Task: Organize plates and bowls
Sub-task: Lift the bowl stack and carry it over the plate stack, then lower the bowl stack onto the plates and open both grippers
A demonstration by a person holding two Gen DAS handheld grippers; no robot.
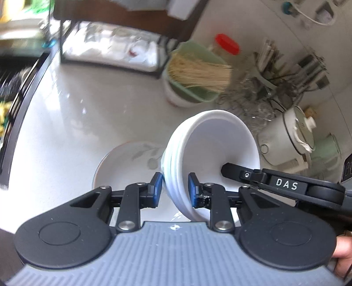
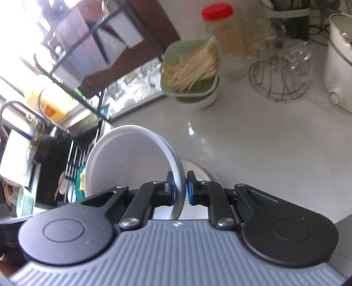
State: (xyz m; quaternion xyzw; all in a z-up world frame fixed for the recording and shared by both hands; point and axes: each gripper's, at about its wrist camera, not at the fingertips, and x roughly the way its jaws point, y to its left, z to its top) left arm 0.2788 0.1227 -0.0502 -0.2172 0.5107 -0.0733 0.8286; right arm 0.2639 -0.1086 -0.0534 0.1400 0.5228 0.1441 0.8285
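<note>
stacked bowls (image 1: 211, 154) in both tongs

One stack of white bowls (image 1: 211, 149), one leaf-patterned plate (image 1: 123, 162), one red-capped jar (image 1: 226, 44) — one white pot (image 1: 294, 136).

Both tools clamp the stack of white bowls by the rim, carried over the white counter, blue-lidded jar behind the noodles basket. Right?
Not quite: the jar's lid is red, not blue, as the right wrist view shows. The rest holds: left tool and right tool both clamp the stack of white bowls above the white counter.
</note>
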